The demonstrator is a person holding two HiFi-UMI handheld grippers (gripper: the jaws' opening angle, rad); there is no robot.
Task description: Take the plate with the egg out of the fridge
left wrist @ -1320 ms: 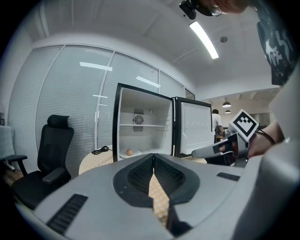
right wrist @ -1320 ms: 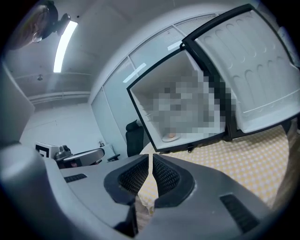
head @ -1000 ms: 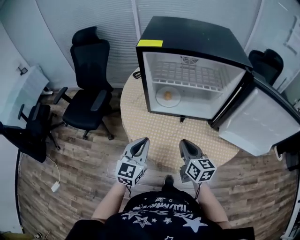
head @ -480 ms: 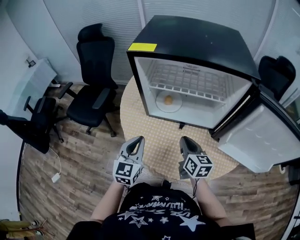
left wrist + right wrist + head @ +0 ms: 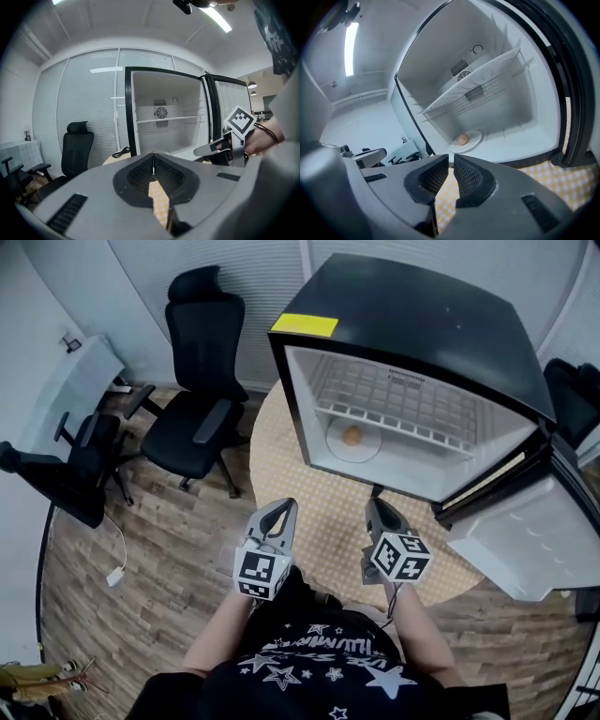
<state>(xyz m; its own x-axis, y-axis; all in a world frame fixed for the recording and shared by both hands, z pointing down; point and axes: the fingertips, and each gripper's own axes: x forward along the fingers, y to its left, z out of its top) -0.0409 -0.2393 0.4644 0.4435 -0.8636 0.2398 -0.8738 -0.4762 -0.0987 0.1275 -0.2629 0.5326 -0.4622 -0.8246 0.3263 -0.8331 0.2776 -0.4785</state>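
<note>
Nearest me, I have the grey left gripper and the grey right gripper side by side at waist height, noses toward the fridge. I take this as a ready stance ahead of the reach. The left jaws are pressed together with nothing in them. The right jaws are drawn in to a thin slit, also empty, so I judge they must spread before they can take a rim.

Under and ahead of them is the round table in yellow-and-white checked cloth, which carries the small black fridge with a white interior. Its door hangs open to my right, leaving the mouth clear for a straight approach.

Inside, the round white plate sits on the fridge floor under the white wire shelf, toward the left side, with the brown egg resting on it. It is well apart from both grippers.

Count: two grippers, one plate, one egg, one shelf. Two black office chairs stand at left, and part of a third shows at right.
</note>
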